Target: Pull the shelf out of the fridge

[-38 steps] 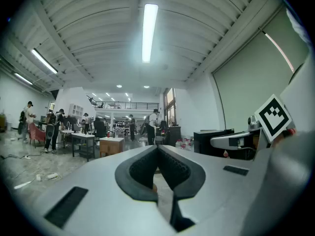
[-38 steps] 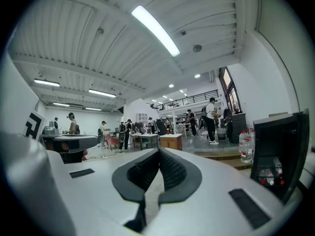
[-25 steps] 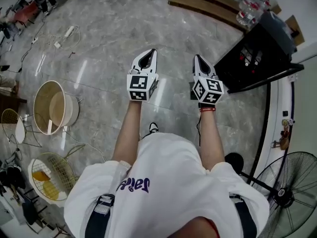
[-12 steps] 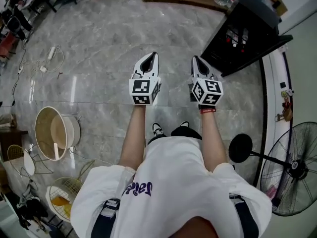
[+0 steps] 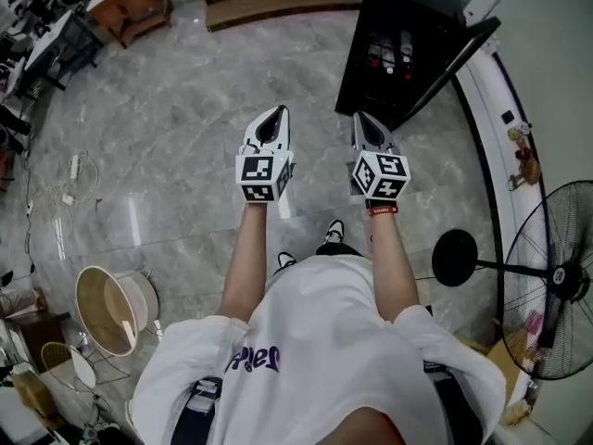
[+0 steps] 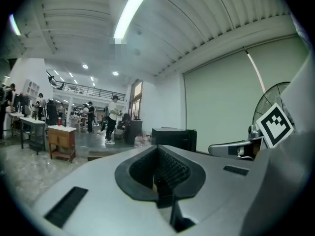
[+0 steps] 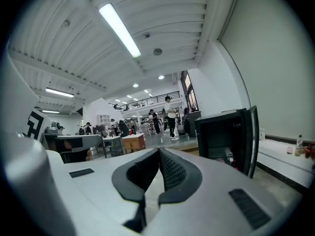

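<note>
Barely begun. Fridge [image 5: 398, 35] ahead of right claw [image 5: 369, 126], well apart, door [image 5: 459, 58] swung open off claw's right side. Shelf presumably inside, not pulled; too dark to single out, only bottles [image 5: 389, 49] showing within. Left claw [image 5: 271, 123] beside right one, farther from fridge. Both shut tight, nothing gripped. Left to do: reach in, grip shelf edge, draw out.

I'm seeing a black boxy fridge [image 5: 408, 3], grey veined marble floor [image 5: 167, 128], white cotton T-shirt [image 5: 324, 341] bearing purple lettering.
</note>
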The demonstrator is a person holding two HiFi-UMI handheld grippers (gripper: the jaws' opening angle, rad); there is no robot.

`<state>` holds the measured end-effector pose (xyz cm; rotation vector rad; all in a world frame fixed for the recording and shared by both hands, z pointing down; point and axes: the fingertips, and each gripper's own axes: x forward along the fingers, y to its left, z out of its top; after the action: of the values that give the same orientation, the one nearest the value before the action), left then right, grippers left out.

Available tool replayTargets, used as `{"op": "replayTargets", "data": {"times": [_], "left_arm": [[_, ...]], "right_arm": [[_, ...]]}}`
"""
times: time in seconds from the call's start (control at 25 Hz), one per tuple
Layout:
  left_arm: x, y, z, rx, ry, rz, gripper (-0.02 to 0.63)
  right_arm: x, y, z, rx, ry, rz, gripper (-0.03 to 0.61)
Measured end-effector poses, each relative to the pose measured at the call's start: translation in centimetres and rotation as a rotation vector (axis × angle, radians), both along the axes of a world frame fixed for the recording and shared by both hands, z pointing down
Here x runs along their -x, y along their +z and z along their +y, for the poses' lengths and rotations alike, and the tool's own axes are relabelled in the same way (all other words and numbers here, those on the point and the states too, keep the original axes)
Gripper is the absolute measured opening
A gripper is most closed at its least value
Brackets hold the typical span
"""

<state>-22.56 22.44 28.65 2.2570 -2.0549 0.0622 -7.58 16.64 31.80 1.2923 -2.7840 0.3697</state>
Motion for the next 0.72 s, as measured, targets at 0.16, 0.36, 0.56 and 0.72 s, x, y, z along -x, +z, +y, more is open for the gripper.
{"op": "replayTargets", "data": {"times": [0.16,0.36,0.56,0.72], "left_arm": [[-5.1,-0.2,-6.2,0.005,0.086,-0.024,0.017],[-10.5,0.0,-12.6,0.009,0.148,-0.035,0.017],[-15.8,1.2,-17.3,0.02,0.19,-0.04,0.017],[-18.3,2.7,-19.4,0.045,0.207,-0.026,0.017]], "right_arm": [[-4.7,0.0,-5.0,0.004,0.074,-0.027,0.015],[-9.5,0.4,-10.1,0.011,0.122,-0.037,0.015],[-14.2,1.6,-13.9,0.03,0.155,-0.048,0.015],[-16.3,3.0,-15.3,0.051,0.165,-0.039,0.015]]}}
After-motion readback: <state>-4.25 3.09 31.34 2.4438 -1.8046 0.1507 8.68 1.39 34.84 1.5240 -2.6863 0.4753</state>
